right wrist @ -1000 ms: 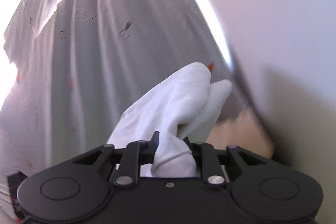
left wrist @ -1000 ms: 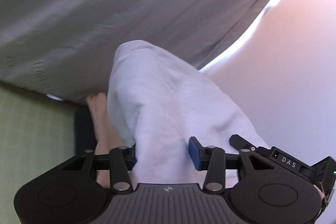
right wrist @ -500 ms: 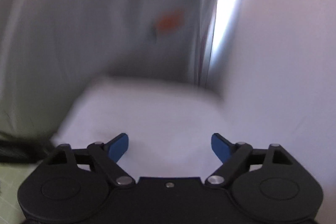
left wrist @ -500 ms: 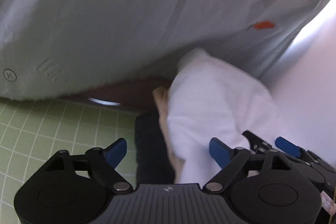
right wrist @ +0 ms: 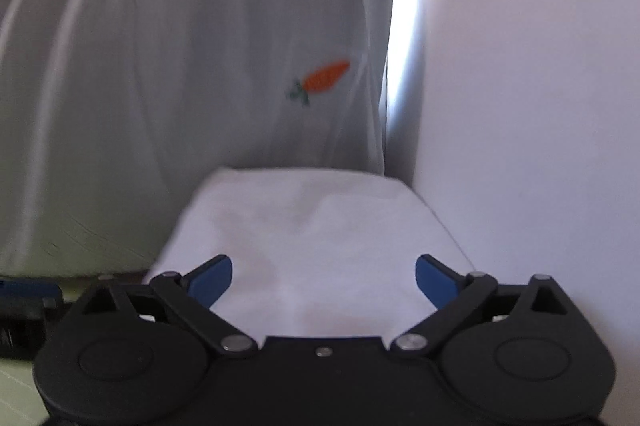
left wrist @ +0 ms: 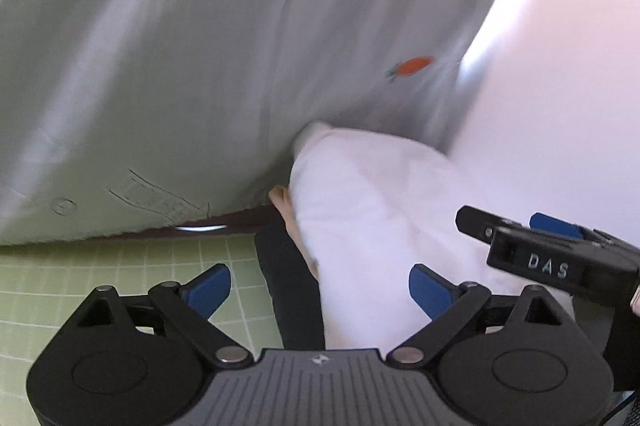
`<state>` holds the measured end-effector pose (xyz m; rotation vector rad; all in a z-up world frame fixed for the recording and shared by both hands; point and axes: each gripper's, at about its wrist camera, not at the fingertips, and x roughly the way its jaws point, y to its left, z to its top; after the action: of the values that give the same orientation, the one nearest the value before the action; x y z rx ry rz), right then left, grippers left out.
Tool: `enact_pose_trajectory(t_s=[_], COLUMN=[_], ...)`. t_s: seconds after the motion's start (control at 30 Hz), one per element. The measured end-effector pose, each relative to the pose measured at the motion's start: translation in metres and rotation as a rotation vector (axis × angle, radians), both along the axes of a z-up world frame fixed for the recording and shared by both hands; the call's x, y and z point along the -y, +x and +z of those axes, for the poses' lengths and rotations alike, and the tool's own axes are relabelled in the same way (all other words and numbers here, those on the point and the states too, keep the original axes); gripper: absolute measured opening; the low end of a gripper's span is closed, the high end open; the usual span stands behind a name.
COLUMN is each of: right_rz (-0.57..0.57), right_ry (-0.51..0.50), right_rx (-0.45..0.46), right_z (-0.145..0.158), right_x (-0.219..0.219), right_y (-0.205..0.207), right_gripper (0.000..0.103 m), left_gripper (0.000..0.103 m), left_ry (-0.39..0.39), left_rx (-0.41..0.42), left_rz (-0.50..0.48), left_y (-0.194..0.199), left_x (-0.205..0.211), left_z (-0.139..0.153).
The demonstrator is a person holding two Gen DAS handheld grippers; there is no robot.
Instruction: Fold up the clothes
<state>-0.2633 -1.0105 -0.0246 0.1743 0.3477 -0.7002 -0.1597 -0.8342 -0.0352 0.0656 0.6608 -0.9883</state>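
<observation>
Hovering both my grippers, left [left wrist: 318,292] and right [right wrist: 323,280], spread wide over the white cloth bundle [right wrist: 312,242]; I'd regrip its edges squarely.

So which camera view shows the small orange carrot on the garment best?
The right wrist view. There the carrot sits near the centre of the picture on the pale garment, with its green leaves visible. The left wrist view shows it too, but smaller, blurred and off to the right.
</observation>
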Motion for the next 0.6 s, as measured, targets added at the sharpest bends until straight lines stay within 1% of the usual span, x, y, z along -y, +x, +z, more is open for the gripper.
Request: enact_pose_trajectory(t_s=[0.13, 0.3, 0.4, 0.5, 0.6], right_rz=[-0.016, -0.036, -0.057, -0.061, -0.064], right_ry=[-0.001, 0.070, 0.087, 0.114, 0.127], right_rx=[0.025, -0.022, -0.071, -0.113, -0.141], right_z=[0.023, 0.026, 0.020, 0.017, 0.016], right_x=[-0.048, -0.104, -0.138, -0.167, -0.192], right_y=[-0.050, -0.105, -0.127, -0.149, -0.169], right_gripper=[0.101, 0.103, 0.103, 0.103, 0.103], left_gripper=[0.096, 0.097, 0.097, 0.097, 0.097], left_ry=[-0.002, -0.004, 0.022, 0.032, 0.044], left_rx=[0.051, 0.114, 0.109, 0.075, 0.077], left_rz=[-0.045, -0.101, -0.114, -0.113, -0.105], left_y=[-0.035, -0.079, -0.102, -0.122, -0.141], left_x=[-0.040, -0.090, -0.116, -0.139, -0.157], left_z=[0.017, 0.039, 0.034, 0.030, 0.029])
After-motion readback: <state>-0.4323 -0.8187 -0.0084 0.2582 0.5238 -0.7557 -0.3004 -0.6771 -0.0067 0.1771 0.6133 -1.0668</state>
